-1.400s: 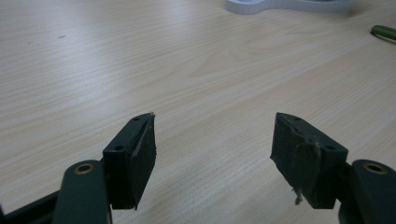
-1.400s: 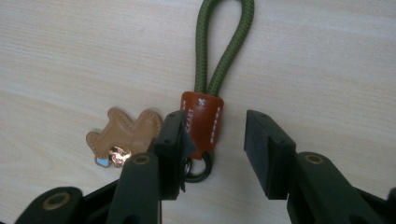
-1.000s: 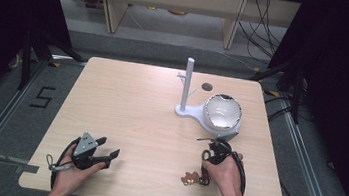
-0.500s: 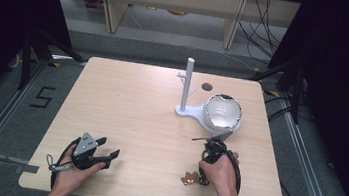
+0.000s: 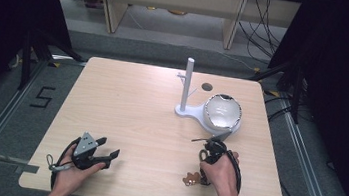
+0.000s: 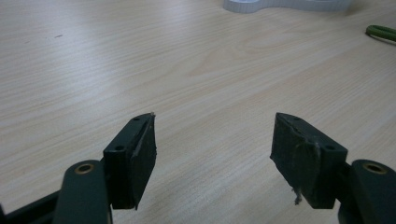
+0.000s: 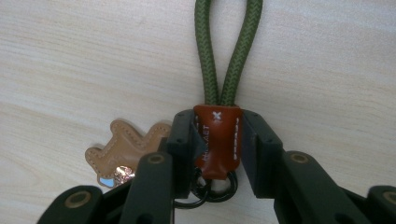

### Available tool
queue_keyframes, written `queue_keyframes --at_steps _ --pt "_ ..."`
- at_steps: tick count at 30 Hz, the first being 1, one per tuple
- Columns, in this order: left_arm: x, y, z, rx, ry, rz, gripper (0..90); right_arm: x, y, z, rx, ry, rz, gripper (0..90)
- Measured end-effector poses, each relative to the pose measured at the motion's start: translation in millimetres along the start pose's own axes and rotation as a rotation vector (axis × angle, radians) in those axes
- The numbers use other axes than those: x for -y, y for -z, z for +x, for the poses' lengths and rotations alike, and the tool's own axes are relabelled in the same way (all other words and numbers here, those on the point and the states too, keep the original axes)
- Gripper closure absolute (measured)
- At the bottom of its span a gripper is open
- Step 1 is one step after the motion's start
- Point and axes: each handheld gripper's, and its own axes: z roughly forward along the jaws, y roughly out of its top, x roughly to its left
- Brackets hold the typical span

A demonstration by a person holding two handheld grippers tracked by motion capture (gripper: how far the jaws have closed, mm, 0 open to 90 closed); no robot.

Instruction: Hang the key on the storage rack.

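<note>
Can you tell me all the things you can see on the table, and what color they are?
table: one, light wood, under everything.
stand: one, white, upright post on a flat base, far right part of the table.
bowl: one, white and shiny, on the stand's base, right of the post.
cord loop: one, olive green, lying on the table ahead of the right gripper.
leather tab: one, reddish brown, joins the cord's ends, clamped between the right jaws.
leather charm: one, tan with stitching, lying left of the jaws in the right gripper view.
rings: dark metal, under the tab, count unclear.
left gripper: black, open, near left.
right gripper: black, shut on the tab.
</note>
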Motion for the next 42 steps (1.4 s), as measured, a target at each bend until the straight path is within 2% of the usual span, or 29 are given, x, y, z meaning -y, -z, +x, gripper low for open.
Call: queue_keyframes --at_steps 1,2,3,4,7,8,11,15,17,18,20,21,23,26,27,29,31,34,36,38,39,41,42 --pt "0.0 -0.1 -0.1 0.0 0.001 0.0 30.5 1.3 -0.6 -2.1 -0.002 0.033 -0.019 68.3" --pt "0.0 -0.1 -0.1 -0.001 0.0 0.001 30.5 2.0 0.2 -0.6 0.002 0.013 -0.014 68.4" --pt "0.0 -0.2 -0.2 -0.001 0.001 0.0 30.5 2.0 0.2 -0.6 0.002 0.013 -0.014 68.4" --pt "0.0 -0.2 -0.3 -0.001 0.001 0.001 30.5 3.6 1.8 -0.6 -0.001 0.03 -0.036 68.4" --pt "0.0 0.0 -0.1 -0.001 0.0 0.0 30.5 5.2 4.7 0.4 0.002 0.035 -0.067 68.5" --pt "0.0 0.1 -0.2 -0.003 0.001 0.001 30.5 7.1 7.2 1.1 -0.016 0.032 -0.106 68.5" --pt "-0.1 0.3 -0.3 -0.004 -0.001 0.004 30.5 10.1 11.2 1.2 -0.005 0.042 -0.142 68.5" --pt "0.0 0.0 0.0 -0.003 0.001 -0.001 30.5 15.1 15.3 2.0 -0.022 0.048 -0.187 68.5" --pt "0.0 0.0 0.0 -0.003 0.001 -0.001 30.5 16.4 15.3 0.6 -0.018 0.068 -0.206 68.5" --pt "0.0 0.4 -0.2 -0.006 0.0 0.001 30.5 18.4 15.0 -0.7 -0.035 0.086 -0.247 68.5" --pt "0.3 -0.2 -0.3 -0.001 0.002 -0.005 30.6 21.7 15.7 -1.1 -0.049 0.076 -0.266 68.5" --pt "0.3 -0.2 -0.3 -0.001 0.002 -0.005 30.6 23.8 15.9 -2.9 -0.057 0.087 -0.279 68.5" --pt "0.2 -0.3 -1.1 -0.004 0.002 -0.004 30.7 25.1 15.6 -1.8 -0.049 0.072 -0.291 68.5" --pt "-0.1 0.1 -1.9 -0.009 -0.001 0.003 30.6 31.2 16.2 -4.2 -0.088 0.093 -0.337 68.5" --pt "0.1 -0.2 -2.2 -0.006 0.001 0.0 30.7 31.6 15.9 -2.9 -0.087 0.075 -0.348 68.5" --pt "0.2 -0.6 -2.2 -0.001 -0.002 -0.003 30.7 32.7 14.8 -4.4 -0.083 0.081 -0.367 68.6" --pt "0.2 -0.6 -2.8 0.0 -0.004 -0.004 30.7 33.6 14.9 -6.3 -0.084 0.092 -0.384 68.6" --pt "0.1 0.0 -3.0 -0.006 -0.005 -0.001 30.6 35.3 13.9 -10.6 -0.101 0.155 -0.457 68.5" --pt "0.3 -0.4 -2.5 -0.001 -0.004 -0.006 30.6 36.4 14.0 -10.3 -0.111 0.155 -0.462 68.5" --pt "0.0 0.2 -2.6 -0.009 -0.003 0.001 30.7 38.8 14.5 -11.2 -0.148 0.164 -0.484 68.5" --pt "0.0 0.2 -2.6 -0.009 -0.003 0.001 30.7 38.8 14.5 -11.2 -0.148 0.164 -0.484 68.5" --pt "0.1 -0.2 -2.7 -0.009 0.002 -0.001 30.8 40.4 13.9 -9.5 -0.139 0.15 -0.523 68.5" --pt "0.2 -0.6 -2.6 -0.005 0.004 -0.004 30.8 40.5 13.2 -10.7 -0.139 0.162 -0.533 68.5"
